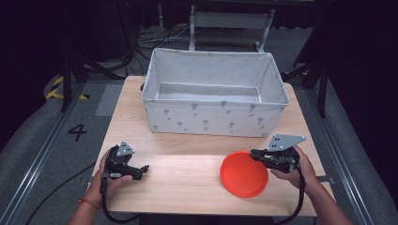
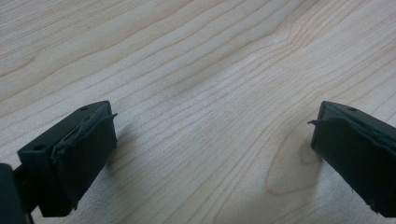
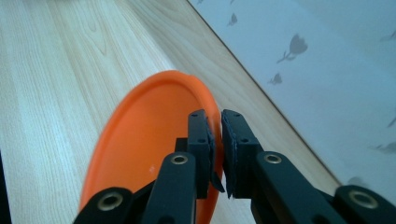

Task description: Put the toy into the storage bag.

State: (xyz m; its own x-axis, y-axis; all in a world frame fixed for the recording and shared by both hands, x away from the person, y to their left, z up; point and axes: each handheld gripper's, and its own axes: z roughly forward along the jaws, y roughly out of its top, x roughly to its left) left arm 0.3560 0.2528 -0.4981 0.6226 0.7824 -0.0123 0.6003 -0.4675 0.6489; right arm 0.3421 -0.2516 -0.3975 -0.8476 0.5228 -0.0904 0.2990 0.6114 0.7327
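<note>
The right tool (image 3: pixel 217 140) pinches the rim of the orange plate (image 3: pixel 149 135), and the rest of the plate reaches out in front of its jaws. Just past the plate stands the grey cloth box (image 1: pixel 213 96). The left tool (image 1: pixel 141 169) is spread wide over the bare tabletop (image 2: pixel 196 70).

The orange plate (image 3: pixel 140 154) runs under the right hand-held gripper (image 3: pixel 218 140), its near edge cut off.

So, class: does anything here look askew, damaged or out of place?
Yes, the orange plate: the right gripper pinches its rim, so it looks tipped rather than flat on the table. The pad edges of the open left gripper look frayed. The fabric bin stands square.
</note>
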